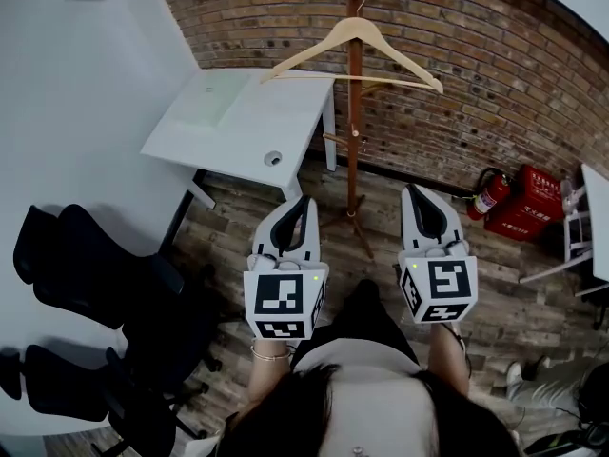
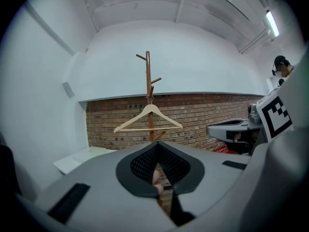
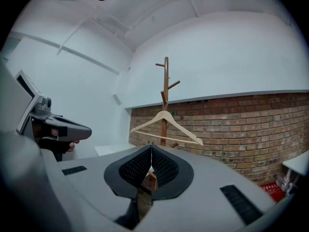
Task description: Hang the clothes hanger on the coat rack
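Hanger (image 1: 335, 31) on coat rack (image 1: 353, 141), hook up, long axis level, left gripper (image 1: 303, 203) and right gripper (image 1: 412, 191) fingers closed, empty

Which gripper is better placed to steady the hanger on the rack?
Left, marginally: the hanger hangs on the coat rack almost straight ahead of the left gripper; the right gripper aims slightly aside. Both shut, empty.

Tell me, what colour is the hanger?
The hanger is pale natural wood, clearest in the head view.
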`<move>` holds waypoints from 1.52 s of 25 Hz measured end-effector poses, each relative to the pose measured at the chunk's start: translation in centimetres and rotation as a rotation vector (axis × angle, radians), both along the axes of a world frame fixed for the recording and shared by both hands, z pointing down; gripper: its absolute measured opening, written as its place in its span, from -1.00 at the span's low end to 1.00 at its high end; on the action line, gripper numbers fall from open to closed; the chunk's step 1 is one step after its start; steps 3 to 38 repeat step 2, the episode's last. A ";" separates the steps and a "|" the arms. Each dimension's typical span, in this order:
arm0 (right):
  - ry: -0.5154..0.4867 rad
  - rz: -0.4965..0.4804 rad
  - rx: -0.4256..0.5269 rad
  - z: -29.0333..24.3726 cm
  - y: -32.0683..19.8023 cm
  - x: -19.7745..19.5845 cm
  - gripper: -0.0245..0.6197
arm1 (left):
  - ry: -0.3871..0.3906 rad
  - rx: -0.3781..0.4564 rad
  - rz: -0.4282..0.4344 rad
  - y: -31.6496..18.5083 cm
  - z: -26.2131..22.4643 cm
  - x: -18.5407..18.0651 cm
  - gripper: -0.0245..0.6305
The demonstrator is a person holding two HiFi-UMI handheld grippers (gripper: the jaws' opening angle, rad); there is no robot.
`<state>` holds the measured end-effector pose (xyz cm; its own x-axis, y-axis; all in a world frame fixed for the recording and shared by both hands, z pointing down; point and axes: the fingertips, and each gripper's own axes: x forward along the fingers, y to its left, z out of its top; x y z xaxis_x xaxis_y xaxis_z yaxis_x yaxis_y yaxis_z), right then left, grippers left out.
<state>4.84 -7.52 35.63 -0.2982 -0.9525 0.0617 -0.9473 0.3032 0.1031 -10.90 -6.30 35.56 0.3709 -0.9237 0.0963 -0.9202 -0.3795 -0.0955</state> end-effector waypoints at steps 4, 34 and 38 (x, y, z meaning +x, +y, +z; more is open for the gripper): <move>0.001 0.000 0.001 0.0 0.0 -0.1 -0.81 | 0.003 0.000 -0.002 0.0 0.0 -0.1 -0.89; 0.001 0.000 0.001 0.0 0.0 -0.1 -0.81 | 0.003 0.000 -0.002 0.0 0.0 -0.1 -0.89; 0.001 0.000 0.001 0.0 0.0 -0.1 -0.81 | 0.003 0.000 -0.002 0.0 0.0 -0.1 -0.89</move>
